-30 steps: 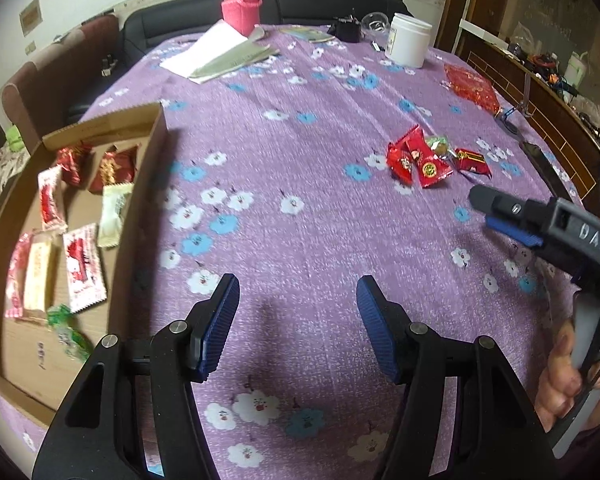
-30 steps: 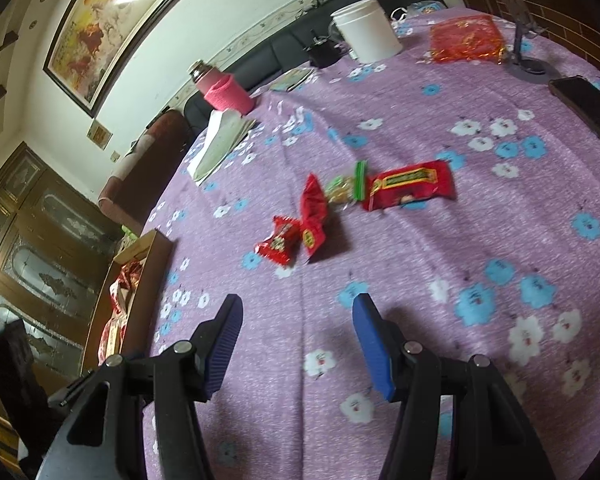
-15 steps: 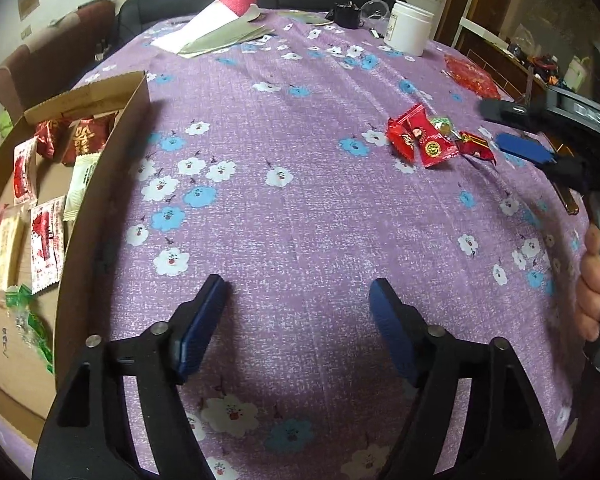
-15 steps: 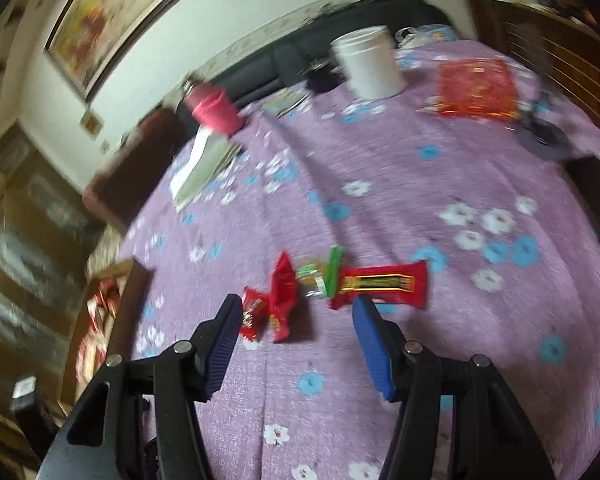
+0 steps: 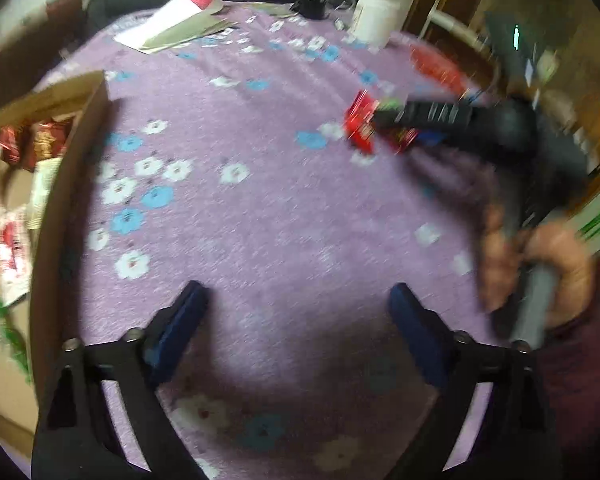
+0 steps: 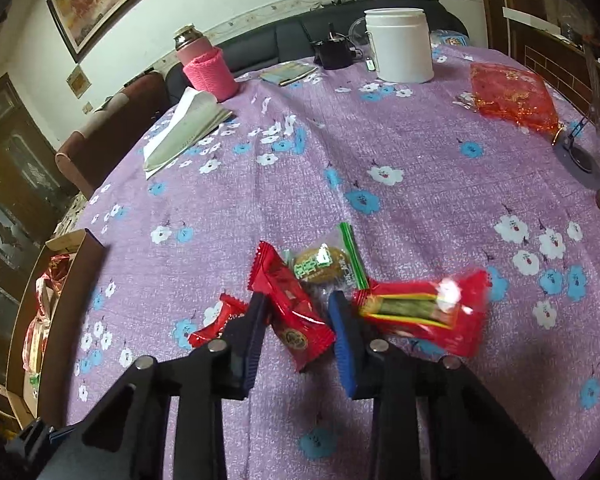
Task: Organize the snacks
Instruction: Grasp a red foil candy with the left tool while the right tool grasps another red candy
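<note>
Purple flowered tablecloth (image 6: 380, 152) bears an open cardboard box (image 5: 72, 184) of wrapped snacks, partly cropped. Beside it, left gripper (image 5: 296, 320) spreading, empty; right gripper (image 6: 296, 320) closing around red foil candy (image 6: 292, 312).

purple tablecloth (image 6: 420, 184), white and blue flowers; red snack packet (image 6: 296, 312); white jar (image 6: 400, 44); pink flask sleeve (image 6: 210, 74).

Four wrapped snacks (image 6: 296, 312) clustered mid-counter (image 6: 420, 184); box (image 6: 66, 304) of snacks at its left edge; jar (image 6: 400, 46), flask (image 6: 208, 68) and papers (image 6: 188, 124) behind.
</note>
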Motion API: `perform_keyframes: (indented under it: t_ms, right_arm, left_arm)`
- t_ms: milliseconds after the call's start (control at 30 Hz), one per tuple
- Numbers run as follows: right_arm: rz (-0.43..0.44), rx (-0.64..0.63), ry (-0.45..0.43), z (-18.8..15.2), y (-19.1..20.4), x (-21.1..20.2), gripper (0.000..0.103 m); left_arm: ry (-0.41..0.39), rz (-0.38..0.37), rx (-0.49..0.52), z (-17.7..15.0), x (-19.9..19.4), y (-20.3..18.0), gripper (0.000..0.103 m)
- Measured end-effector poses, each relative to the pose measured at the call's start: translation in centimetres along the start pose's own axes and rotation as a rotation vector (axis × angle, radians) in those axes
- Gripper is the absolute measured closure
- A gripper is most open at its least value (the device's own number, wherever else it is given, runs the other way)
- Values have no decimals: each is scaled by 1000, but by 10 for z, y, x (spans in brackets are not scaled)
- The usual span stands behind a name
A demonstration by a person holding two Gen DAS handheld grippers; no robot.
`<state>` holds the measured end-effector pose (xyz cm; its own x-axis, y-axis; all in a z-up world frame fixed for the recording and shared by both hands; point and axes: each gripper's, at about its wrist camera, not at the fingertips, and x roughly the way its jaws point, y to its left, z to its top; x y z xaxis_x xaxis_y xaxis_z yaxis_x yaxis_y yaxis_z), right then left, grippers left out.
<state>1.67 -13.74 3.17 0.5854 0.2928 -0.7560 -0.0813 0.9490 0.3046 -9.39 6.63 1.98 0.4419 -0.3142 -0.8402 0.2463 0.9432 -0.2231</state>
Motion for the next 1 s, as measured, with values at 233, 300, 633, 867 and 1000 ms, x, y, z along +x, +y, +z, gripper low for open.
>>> perform_keyframes:
  t_ms: [233,300,633,867,1000]
  right_arm:
    - [5,65,-16,-5,-16,-15,82]
    - [13,100,-16,-7,-25,-20,82]
    - [69,222,-19,0,-57,-24,82]
    - [71,202,-18,2,-51,-22,82]
    - [89,196,-29,1,-50,-24,82]
  left_arm:
    - [-90,37,81,43,-1,-19,22]
    - [-96,41,115,58,12,-28,26]
    - [-67,50,206,104,76,-51,26]
    - [-55,91,300,103,90,-66,81]
    - [-58,68,259,98,81,-60,81]
